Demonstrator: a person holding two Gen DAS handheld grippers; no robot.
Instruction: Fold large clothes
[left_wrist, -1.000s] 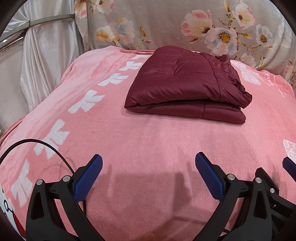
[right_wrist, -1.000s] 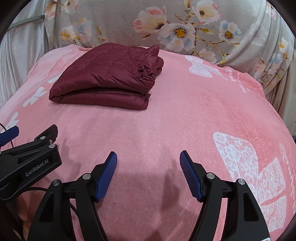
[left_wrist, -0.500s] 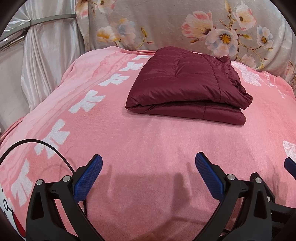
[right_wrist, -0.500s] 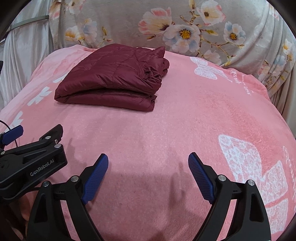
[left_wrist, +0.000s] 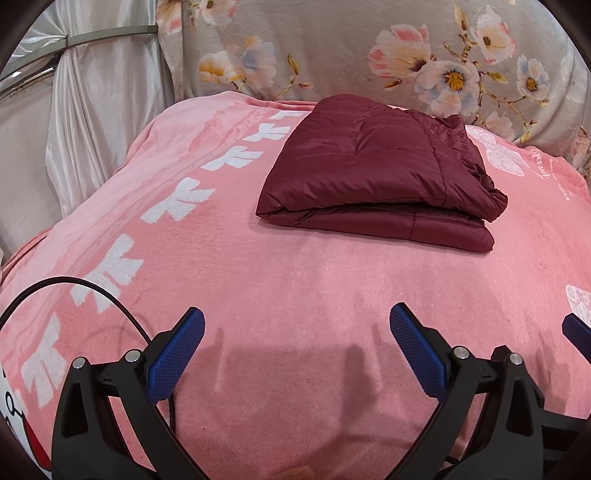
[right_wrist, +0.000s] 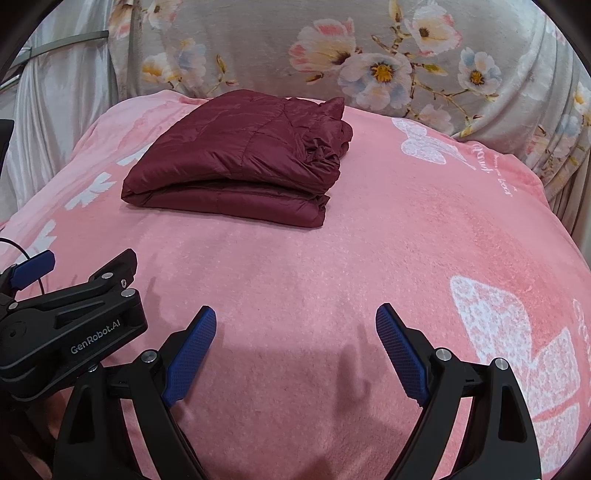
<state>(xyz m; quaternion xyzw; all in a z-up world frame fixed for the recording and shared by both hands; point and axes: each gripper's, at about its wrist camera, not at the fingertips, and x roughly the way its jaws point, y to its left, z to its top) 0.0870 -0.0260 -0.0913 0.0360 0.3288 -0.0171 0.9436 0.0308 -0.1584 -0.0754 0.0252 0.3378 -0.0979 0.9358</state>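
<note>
A maroon quilted puffer jacket of smooth, faintly glossy cloth lies on a matt, fuzzy pink fleece blanket. At twelve o'clock, a soft grey floral cloth; at ten, shiny white satin drapery. Matt black plastic gripper fingers carry textured blue pads.

left wrist: you look low from the blanket near edge toward its far edge | right wrist: same facing, just rightward | shared: folded jacket, floral backdrop
</note>
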